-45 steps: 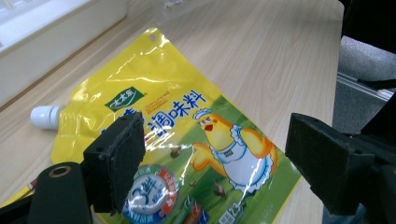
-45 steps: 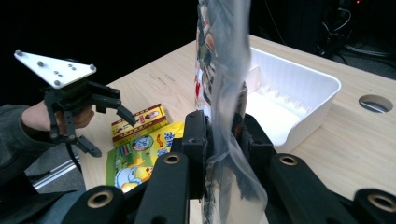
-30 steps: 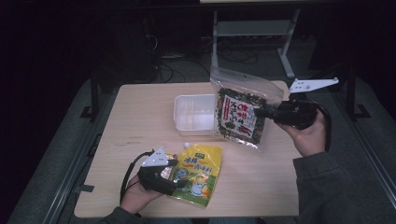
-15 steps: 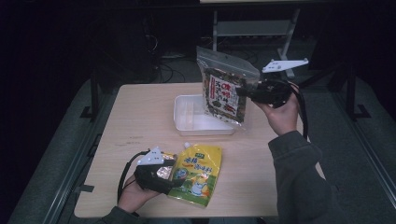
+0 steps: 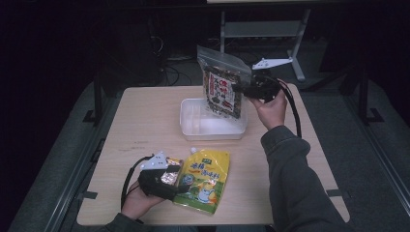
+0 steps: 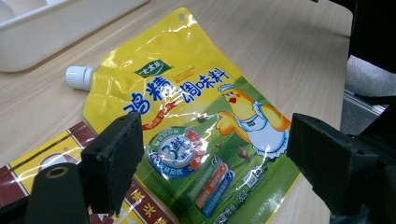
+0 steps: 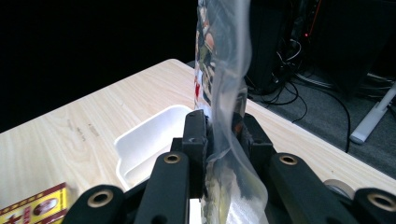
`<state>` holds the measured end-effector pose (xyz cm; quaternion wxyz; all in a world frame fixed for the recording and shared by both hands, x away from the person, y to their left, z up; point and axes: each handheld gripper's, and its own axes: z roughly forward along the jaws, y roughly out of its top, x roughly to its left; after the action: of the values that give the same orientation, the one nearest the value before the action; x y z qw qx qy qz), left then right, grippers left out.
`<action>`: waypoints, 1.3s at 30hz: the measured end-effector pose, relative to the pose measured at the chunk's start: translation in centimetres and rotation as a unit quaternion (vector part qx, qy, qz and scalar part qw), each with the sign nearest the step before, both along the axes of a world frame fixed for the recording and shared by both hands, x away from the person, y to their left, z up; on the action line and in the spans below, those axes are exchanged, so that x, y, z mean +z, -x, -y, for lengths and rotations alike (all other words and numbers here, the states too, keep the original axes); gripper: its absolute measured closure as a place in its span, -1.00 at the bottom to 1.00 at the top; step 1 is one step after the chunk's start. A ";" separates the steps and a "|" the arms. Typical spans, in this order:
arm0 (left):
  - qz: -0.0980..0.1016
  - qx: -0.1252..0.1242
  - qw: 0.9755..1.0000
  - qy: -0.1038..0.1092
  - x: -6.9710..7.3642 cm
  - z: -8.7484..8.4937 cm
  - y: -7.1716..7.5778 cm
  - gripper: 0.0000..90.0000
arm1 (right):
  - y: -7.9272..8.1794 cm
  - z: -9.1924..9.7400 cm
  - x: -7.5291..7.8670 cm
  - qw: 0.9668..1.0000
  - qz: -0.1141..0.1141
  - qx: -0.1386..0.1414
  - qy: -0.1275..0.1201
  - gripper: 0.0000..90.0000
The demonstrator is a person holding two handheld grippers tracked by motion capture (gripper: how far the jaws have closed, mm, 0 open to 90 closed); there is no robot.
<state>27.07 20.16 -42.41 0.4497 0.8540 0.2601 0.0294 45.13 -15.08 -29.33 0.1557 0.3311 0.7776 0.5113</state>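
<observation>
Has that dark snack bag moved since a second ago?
Yes. The snack bag, clamped in the right gripper, has gone left and up: it lay flat on the table right of the white tray, and now hangs upright over it.

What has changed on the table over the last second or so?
The right gripper, fingers clamped on the clear snack bag, carried it from the table's right side leftward and up; it now hangs upright over the white tray. The left gripper, open, stayed over the yellow pouch, and the tray has not moved.
</observation>
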 end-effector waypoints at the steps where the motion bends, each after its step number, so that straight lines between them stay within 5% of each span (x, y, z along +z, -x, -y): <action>1: 0.000 0.000 1.000 0.000 0.0 0.0 0.0 -0.59 | -0.2 -0.2 -0.3 1.000 0.001 0.000 0.001 0.67; 16: -0.002 0.003 1.000 0.003 -0.2 -0.4 -0.2 -0.59 | -1.8 -1.0 -4.7 1.000 -0.016 -0.007 0.003 0.67; 39: -0.004 0.007 1.000 -0.002 -0.4 -0.4 -0.4 -0.59 | -1.6 1.1 -5.9 0.998 -0.054 -0.011 -0.022 0.49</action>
<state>27.51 20.56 -42.82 0.4464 0.8532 0.2680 0.0297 46.73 -16.15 -35.27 0.1121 0.3698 0.7699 0.5079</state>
